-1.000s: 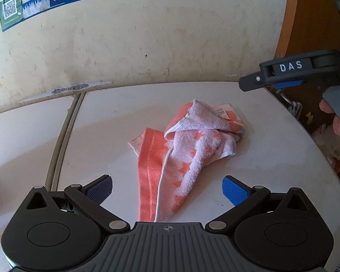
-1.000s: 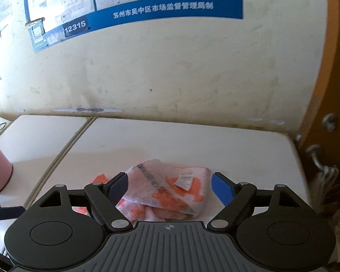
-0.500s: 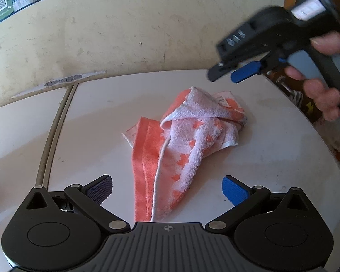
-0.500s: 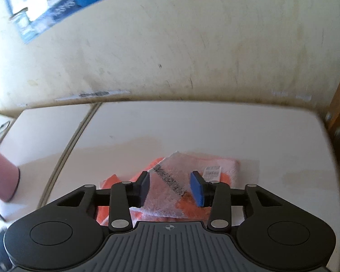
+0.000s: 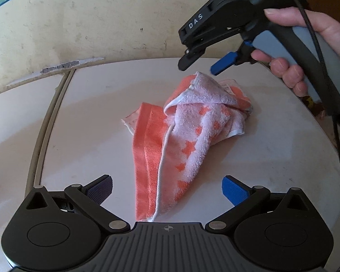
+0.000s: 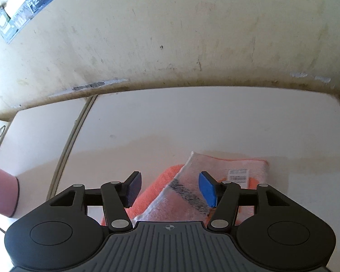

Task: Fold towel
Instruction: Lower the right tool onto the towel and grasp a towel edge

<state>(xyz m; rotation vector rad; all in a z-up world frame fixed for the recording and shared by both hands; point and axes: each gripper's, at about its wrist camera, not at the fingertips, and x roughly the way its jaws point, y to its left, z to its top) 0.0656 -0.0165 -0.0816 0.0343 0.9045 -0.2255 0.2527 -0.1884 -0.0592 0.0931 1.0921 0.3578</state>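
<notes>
An orange and white towel point(image 5: 192, 124) lies crumpled on the white table point(image 5: 90, 124), with a long tail running toward the left wrist camera. My left gripper point(image 5: 167, 191) stands open, low over that near tail, a pad on each side and neither touching it. My right gripper point(image 5: 200, 66), held by a person's hand point(image 5: 306, 45), points steeply down just above the towel's raised far fold. Its jaws are closing, and the pads are not pressing on cloth. In the right wrist view the towel point(image 6: 170, 201) with its white label point(image 6: 238, 174) shows below the right gripper point(image 6: 170, 189).
A seam point(image 5: 49, 117) splits the tabletop to the left of the towel. A stained wall point(image 6: 170, 34) runs close behind the table. A pink object point(image 6: 1, 192) stands at the far left. The table's right edge point(image 5: 328, 140) curves away, with clutter beyond it.
The right gripper has swung in from the right, tipped downward over the towel's far fold, and its jaws have narrowed. The left gripper has sunk slightly toward the towel.
</notes>
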